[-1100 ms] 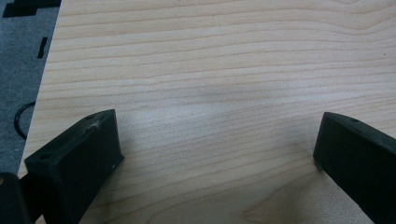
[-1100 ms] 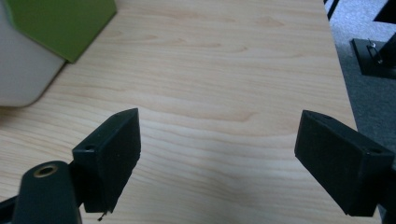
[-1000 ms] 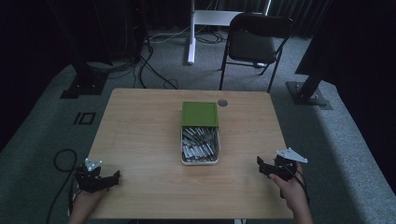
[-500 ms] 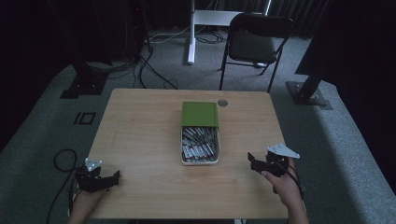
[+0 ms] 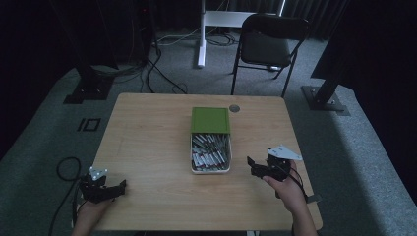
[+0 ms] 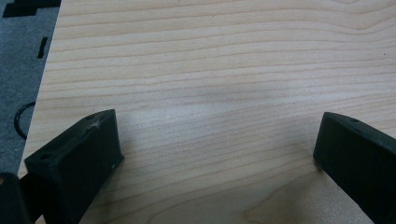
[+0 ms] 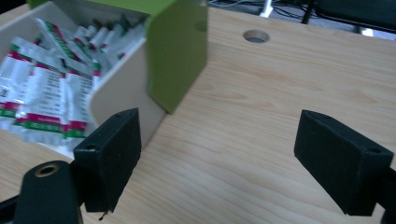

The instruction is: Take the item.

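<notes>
A white box with a green sliding lid pushed half back lies at the table's middle, holding several white sachets with red and green print. My right gripper hovers just right of the box, open and empty. In the right gripper view the box wall, the green lid and the sachets sit at upper left, beyond the jaws. My left gripper rests open near the front left corner of the table; the left gripper view has bare wood between the jaws.
The wooden table has a round cable hole behind the box. A black folding chair and a white stand are behind the table. Black stand bases and cables lie on the grey carpet at both sides.
My right gripper has moved left and slightly forward, closer to the box. The left gripper has stayed in place.
</notes>
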A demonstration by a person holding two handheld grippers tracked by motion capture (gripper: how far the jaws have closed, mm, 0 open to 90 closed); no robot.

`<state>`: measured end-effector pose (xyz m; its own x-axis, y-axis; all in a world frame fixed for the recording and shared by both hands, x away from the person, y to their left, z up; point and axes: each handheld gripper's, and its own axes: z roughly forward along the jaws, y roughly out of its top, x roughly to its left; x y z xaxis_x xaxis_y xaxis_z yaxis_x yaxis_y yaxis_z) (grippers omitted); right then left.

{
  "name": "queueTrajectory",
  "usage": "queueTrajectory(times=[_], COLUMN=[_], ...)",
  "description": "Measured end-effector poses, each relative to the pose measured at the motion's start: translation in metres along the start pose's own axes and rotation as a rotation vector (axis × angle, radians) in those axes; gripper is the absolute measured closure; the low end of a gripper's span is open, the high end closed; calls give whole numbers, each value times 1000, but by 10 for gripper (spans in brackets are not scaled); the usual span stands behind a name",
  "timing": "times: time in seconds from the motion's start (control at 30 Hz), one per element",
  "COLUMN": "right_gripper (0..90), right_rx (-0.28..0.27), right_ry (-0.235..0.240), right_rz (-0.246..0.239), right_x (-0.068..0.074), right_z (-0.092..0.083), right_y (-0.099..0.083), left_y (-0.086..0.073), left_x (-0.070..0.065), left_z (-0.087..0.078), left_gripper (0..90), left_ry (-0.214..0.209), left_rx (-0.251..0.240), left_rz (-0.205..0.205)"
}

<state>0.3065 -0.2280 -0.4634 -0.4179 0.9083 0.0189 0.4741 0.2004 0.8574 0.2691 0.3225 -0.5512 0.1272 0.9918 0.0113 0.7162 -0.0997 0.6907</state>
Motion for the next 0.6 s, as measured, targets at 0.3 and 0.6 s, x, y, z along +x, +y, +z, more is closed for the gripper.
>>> queueTrajectory(times=[0.3,0.6], right_gripper=[162,179], right_rx=[-19,-41], right_ry=[39,65], right_rz=[-24,-60], right_x=[18,35], right_z=[8,14], right_y=[14,27], left_y=[0,0], left_x=[0,0], left_z=[0,0], left_gripper=[14,14], left_ry=[0,0], left_rx=[0,0], left_rz=[0,0])
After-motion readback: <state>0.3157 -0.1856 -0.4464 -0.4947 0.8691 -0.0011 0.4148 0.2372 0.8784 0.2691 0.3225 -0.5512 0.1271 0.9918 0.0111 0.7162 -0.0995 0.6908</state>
